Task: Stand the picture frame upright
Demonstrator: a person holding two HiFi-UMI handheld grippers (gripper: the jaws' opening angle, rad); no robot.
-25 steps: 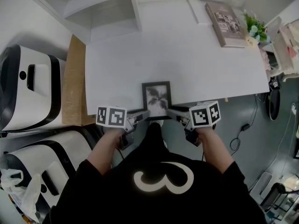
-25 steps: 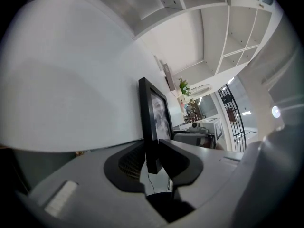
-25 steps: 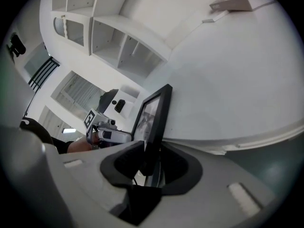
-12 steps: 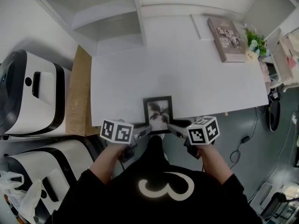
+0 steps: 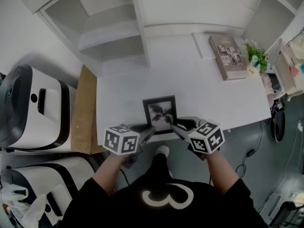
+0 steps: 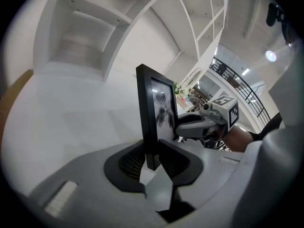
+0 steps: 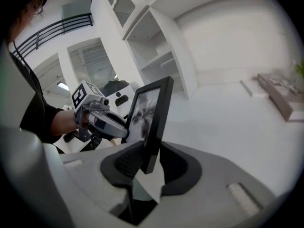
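One frame (image 5: 160, 114) between left tool (image 5: 147, 130), right tool (image 5: 178, 127)

I get bright, even light off the white desk (image 5: 213, 94). Both gripper views bend, with black corners, and the picture frame (image 6: 145, 118) print looks smeared.

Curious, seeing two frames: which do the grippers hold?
The black picture frame at the near edge, clamped by left gripper and right gripper; the brown frame lies flat, far right.

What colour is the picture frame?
The picture frame is black; the left gripper view shows it best.
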